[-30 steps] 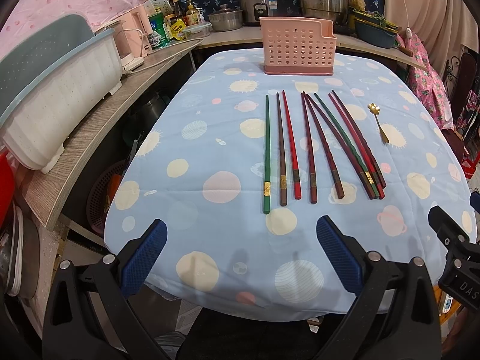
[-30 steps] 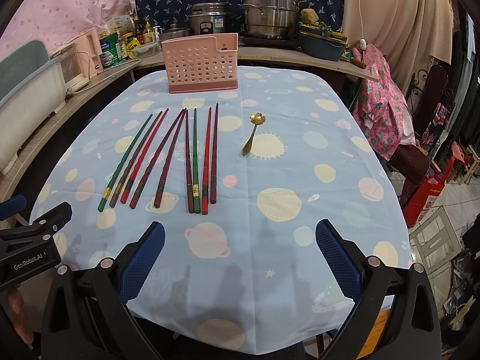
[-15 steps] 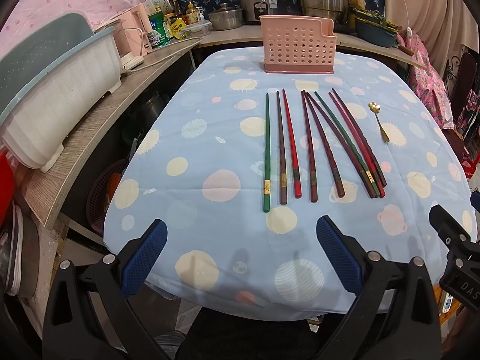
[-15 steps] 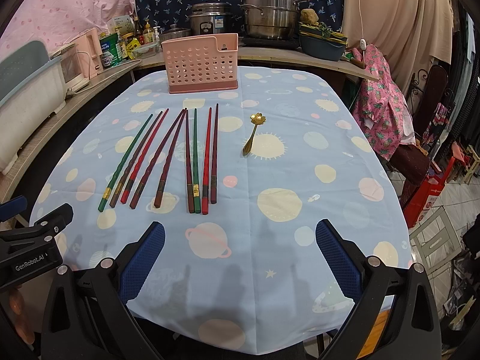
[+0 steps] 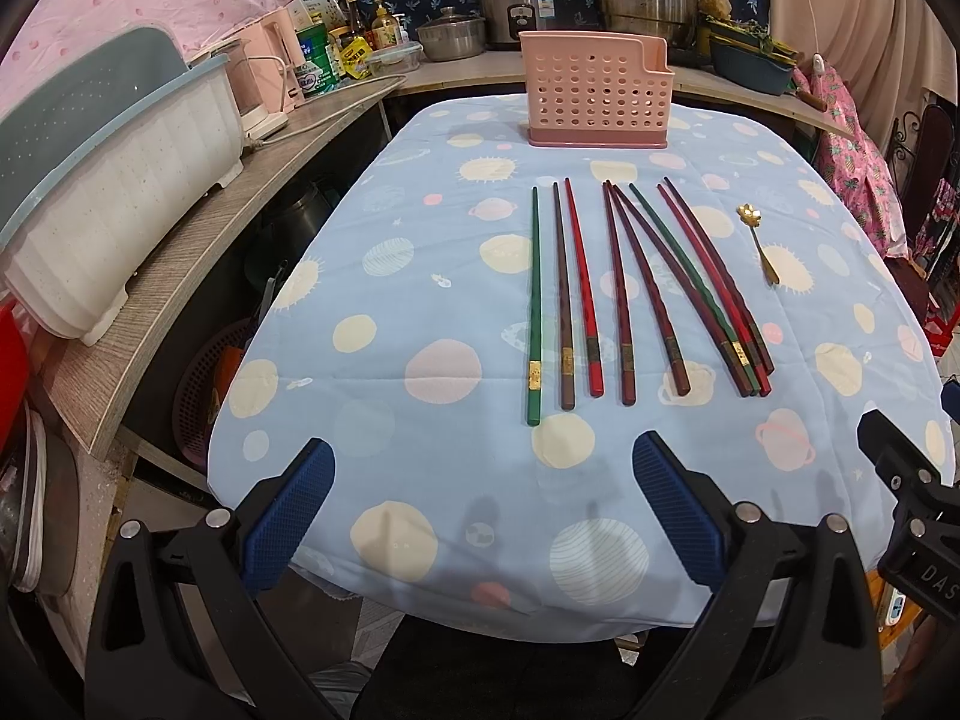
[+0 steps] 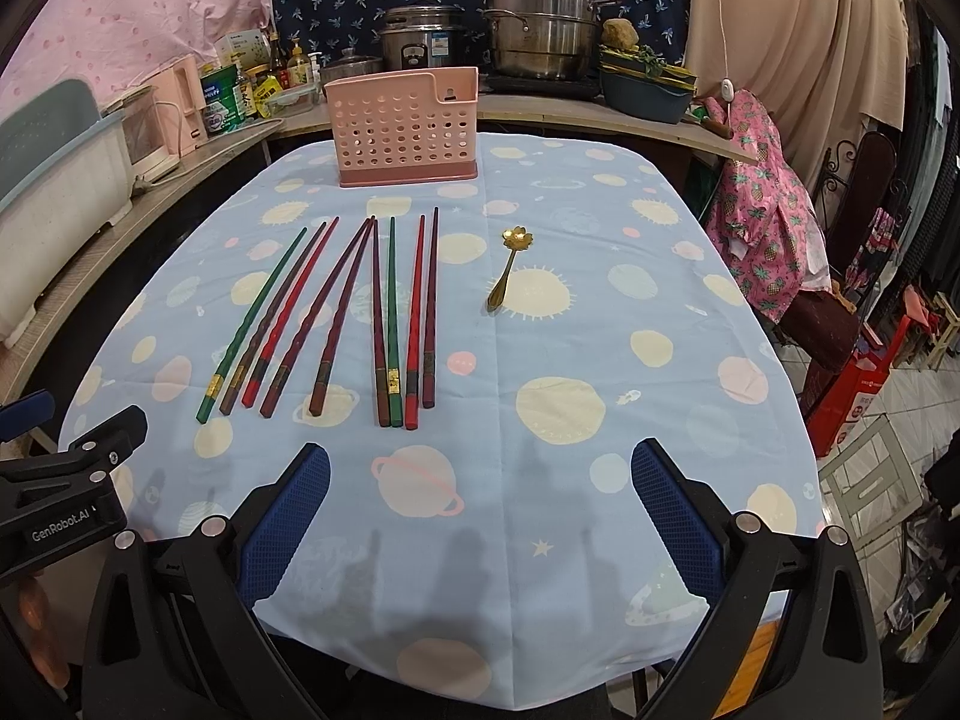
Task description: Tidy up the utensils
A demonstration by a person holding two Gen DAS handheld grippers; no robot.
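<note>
both grippers' fingers [image 5: 288, 516] [image 6: 675, 516] were spread, empty; chopsticks [image 6: 384, 318] and spoon [image 6: 510, 267] lay on the tabletop [image 6: 600, 360] before the holder [image 6: 405, 126].

Bare tablecloth [image 6: 600, 360] lies open on every side of the chopsticks [image 6: 384, 324], with a clear strip between their tips and the pink holder [image 6: 408, 126]. Right of the chopsticks only the gold spoon [image 6: 507, 270] interrupts. Left of them, a shelf [image 5: 198, 264] borders the table.

Even, fairly bright indoor light falls from above. Soft shadows lie on the tablecloth [image 6: 600, 360] near its front edge. Fisheye distortion bends the edges, with dark corners; focus is sharp.
</note>
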